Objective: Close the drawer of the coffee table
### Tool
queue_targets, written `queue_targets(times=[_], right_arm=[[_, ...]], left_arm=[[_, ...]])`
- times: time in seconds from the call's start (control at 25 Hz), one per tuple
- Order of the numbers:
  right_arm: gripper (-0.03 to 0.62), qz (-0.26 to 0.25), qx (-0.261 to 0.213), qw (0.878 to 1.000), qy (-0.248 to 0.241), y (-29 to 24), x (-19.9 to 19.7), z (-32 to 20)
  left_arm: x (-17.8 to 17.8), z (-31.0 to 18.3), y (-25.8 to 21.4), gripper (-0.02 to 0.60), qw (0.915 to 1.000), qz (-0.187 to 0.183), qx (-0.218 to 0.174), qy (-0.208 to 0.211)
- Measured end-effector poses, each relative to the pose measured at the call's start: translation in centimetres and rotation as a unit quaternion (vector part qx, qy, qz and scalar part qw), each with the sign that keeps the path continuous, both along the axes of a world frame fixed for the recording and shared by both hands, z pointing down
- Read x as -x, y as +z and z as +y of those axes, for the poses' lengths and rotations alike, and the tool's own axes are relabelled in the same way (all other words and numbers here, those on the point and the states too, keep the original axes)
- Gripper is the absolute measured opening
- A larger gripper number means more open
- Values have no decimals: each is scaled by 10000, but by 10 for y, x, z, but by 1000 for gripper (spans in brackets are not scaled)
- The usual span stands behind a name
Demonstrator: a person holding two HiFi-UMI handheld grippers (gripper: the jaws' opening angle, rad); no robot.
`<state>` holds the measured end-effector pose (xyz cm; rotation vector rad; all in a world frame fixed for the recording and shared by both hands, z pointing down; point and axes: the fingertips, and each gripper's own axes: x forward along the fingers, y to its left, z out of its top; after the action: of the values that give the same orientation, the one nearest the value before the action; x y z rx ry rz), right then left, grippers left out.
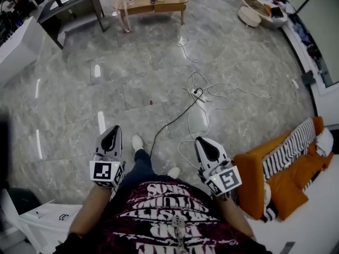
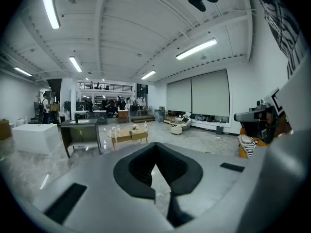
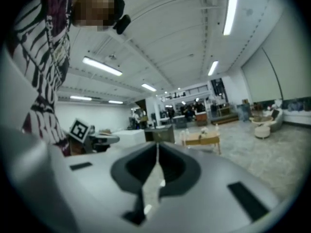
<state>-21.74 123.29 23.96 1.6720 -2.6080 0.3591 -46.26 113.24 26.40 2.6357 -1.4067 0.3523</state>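
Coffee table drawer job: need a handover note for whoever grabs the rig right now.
Left gripper: shut, empty, held low in front of the person.
Right gripper: shut, empty, likewise.
Coffee table: far across the floor, straight ahead; drawer too small to read from here.
Done: nothing, no contact with the table.
Left: walk over, minding the cables lying in the path, then push the drawer shut.

Coffee table (image 1: 153, 4) far ahead (sofa (image 1: 254, 179) at right).
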Motion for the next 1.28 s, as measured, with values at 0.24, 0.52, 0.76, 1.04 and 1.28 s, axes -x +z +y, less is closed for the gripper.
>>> queue_targets(times=[0.24,0.52,0.76,1.04,1.28], right_arm=[[37,-86,17,9987,-495,-3,87,-107],[37,196,-67,9982,-564,-26,151,-189],[37,470,14,9985,-285,-34,150,-210],[37,394,-54,9992,76,-22,135,-242],[37,254,-79,9996,138,-12,119,-273]], left_arm=[[62,-81,12,21,9996,156,231,-24],[112,-163,-3,21,9995,308,31,-41],[125,-188,17,21,9979,519,377,-86],[117,-239,15,21,9990,421,134,85],[104,-262,-1,21,9994,324,-3,88]])
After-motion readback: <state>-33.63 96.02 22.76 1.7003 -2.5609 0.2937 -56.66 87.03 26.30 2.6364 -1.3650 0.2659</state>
